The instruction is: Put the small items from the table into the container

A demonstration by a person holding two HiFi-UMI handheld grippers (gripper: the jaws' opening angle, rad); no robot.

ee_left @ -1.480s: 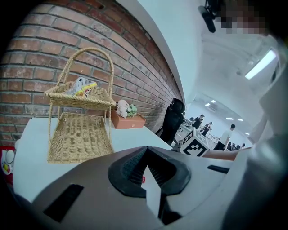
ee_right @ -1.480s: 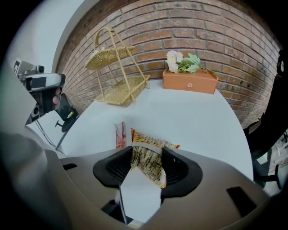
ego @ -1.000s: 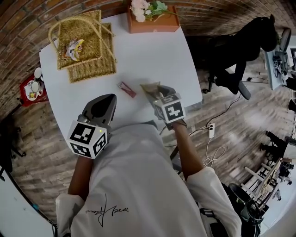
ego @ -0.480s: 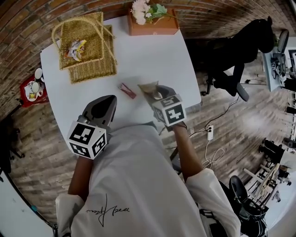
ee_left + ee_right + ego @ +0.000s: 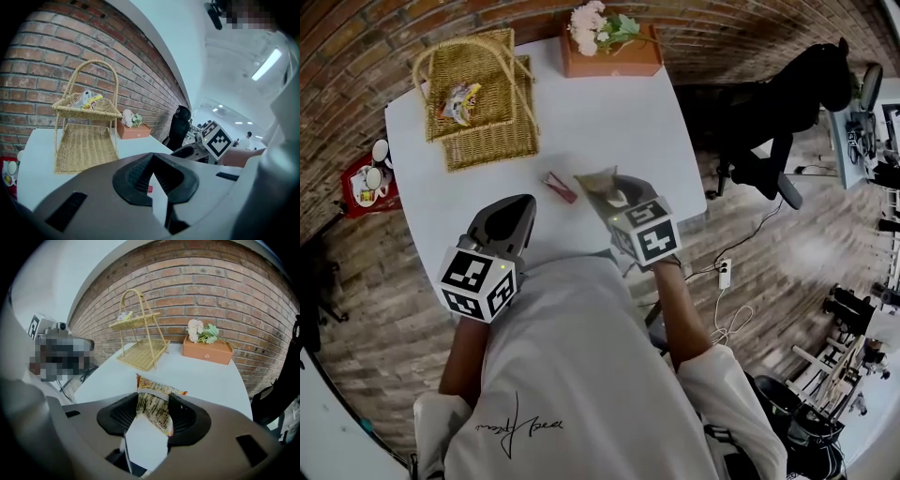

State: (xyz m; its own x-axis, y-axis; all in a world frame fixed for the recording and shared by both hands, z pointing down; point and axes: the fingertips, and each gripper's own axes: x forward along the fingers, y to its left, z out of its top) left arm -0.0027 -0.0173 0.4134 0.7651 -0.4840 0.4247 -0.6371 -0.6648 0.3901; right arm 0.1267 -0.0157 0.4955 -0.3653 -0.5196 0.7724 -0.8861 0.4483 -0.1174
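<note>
Right hand-held gripper [image 5: 154, 411] clamps snack packet [image 5: 154, 406] above white tabletop [image 5: 206, 376]; two-tier wicker basket [image 5: 140, 341], orange flower box [image 5: 207, 348] near brick wall.

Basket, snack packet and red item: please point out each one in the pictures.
basket [image 5: 497, 150], head view, bare floor of its lower tray
snack packet [image 5: 152, 408], right gripper view, its printed face
red item [image 5: 560, 186], head view, its middle

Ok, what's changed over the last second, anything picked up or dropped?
The right gripper has risen a little above the table, still clamped on the snack packet. Nothing was newly taken hold of or let go. The left gripper stayed where it was, shut and empty. The red item on the table and the wicker basket have not moved.
</note>
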